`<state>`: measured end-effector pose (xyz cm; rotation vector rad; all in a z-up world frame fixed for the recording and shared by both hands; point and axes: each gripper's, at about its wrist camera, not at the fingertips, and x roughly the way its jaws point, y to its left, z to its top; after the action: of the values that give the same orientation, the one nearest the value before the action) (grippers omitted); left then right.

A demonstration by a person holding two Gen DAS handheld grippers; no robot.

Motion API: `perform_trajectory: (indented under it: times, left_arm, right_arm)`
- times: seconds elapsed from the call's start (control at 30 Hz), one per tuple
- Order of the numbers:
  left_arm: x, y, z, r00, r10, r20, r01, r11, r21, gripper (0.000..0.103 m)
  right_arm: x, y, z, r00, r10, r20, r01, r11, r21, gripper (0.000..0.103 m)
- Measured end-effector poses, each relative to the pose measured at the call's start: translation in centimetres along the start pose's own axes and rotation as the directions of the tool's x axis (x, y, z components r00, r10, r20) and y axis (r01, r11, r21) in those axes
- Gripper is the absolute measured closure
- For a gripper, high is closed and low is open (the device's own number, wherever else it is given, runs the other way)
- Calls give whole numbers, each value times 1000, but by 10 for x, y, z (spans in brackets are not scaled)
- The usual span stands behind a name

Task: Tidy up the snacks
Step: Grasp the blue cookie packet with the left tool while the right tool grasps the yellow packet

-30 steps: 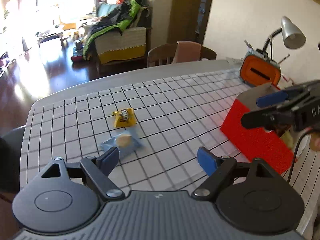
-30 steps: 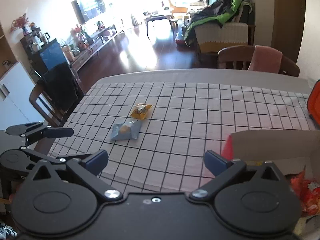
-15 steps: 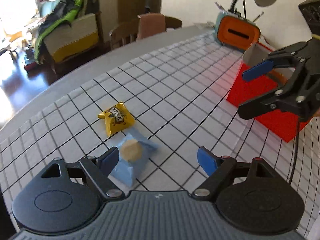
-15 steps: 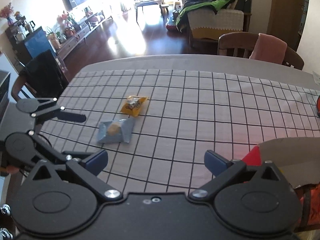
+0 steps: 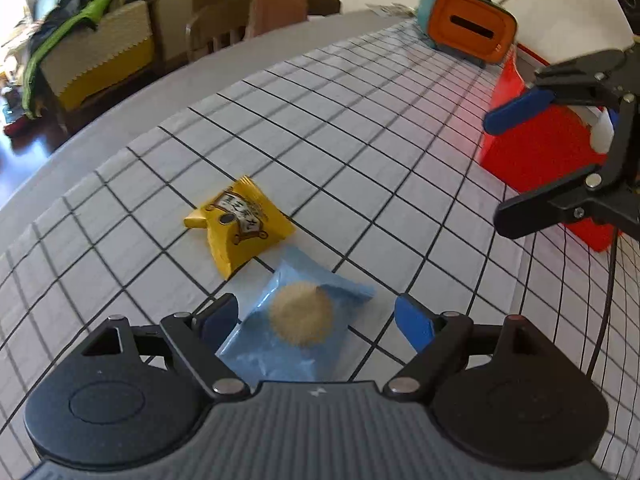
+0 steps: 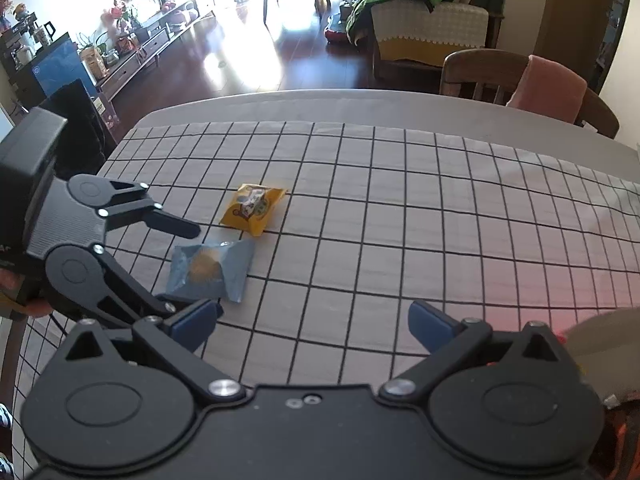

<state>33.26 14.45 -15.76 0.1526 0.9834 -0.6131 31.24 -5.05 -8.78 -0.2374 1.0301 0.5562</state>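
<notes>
The left tool [image 5: 316, 320], fingers apart, straddles the pale-blue plastic cookie packet [image 5: 294, 326]; the right tool [image 6: 312, 326] hangs spread apart.

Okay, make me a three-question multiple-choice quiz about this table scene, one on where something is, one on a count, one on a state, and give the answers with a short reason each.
1. Where is the blue snack packet?
A. Inside the red box
B. Between the open fingers of the left gripper
C. On the chair

2. How many snack packets lie on the checked tablecloth?
A. Two
B. Four
C. None

3. What is the state of the right gripper?
A. Shut on the yellow packet
B. Shut on nothing
C. Open and holding nothing

Answers:
1 B: in the left wrist view the blue packet lies on the cloth between the two blue pads, which have not closed on it.
2 A: only the blue packet and the yellow snack packet are on the cloth.
3 C: its fingers stand wide apart over bare cloth, near the red box.
</notes>
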Motion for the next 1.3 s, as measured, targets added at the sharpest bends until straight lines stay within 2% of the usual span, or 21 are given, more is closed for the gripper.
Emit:
perform_trajectory:
  times: [0.07,0.23,0.3,0.4,0.43,0.5,0.6,0.77,0.83,1.0,1.1,1.2,1.3]
  left_arm:
    - [4,5,-2,1000,-23,-4,23,1000,-6,18]
    - [4,9,-3,999,-15,32,15,1000,-13,20]
    - [3,7,-5,999,-6,40,6,1000,-7,27]
    - [0,1,-8,999,-1,40,2,1000,-22,32]
    - [-1,-1,-9,999,8,42,-7,1000,-23,34]
    - [-2,-7,-11,997,61,48,-60,998,-25,49]
    - [-3,-10,-13,992,113,48,-109,992,-67,54]
    - [-5,-18,-16,983,178,44,-170,975,-146,57]
    - [-9,-16,-21,979,203,36,-191,958,-215,57]
    - [-25,-7,-42,966,253,47,-212,888,-408,58]
    - [-35,-5,-56,953,300,44,-241,838,-490,58]
    - [-43,-2,-68,945,323,51,-239,790,-565,58]
    - [-46,1,-71,939,341,50,-246,765,-596,58]
  right_arm:
    - [4,2,3,1000,0,-6,0,1000,-9,1]
    - [12,2,13,1000,-10,-8,10,1000,-23,1]
    - [16,1,17,1000,-15,-9,15,1000,-19,1]
    - [24,1,26,1000,-20,-15,20,1000,-16,1]
    - [26,1,29,1000,-22,-16,22,1000,-19,1]
    - [32,3,36,1000,-25,-16,24,999,-27,2]
    - [40,9,48,1000,-31,-7,30,999,-43,2]
    - [60,25,65,1000,-22,0,22,997,-77,5]
    - [70,32,69,1000,-29,-4,28,995,-98,7]
    - [96,50,74,999,-29,-22,25,985,-172,13]
    - [111,53,80,999,-33,-41,27,991,-132,17]
    - [122,56,82,998,-52,-45,48,995,-85,21]
    - [130,63,80,996,-69,-53,65,995,-81,36]
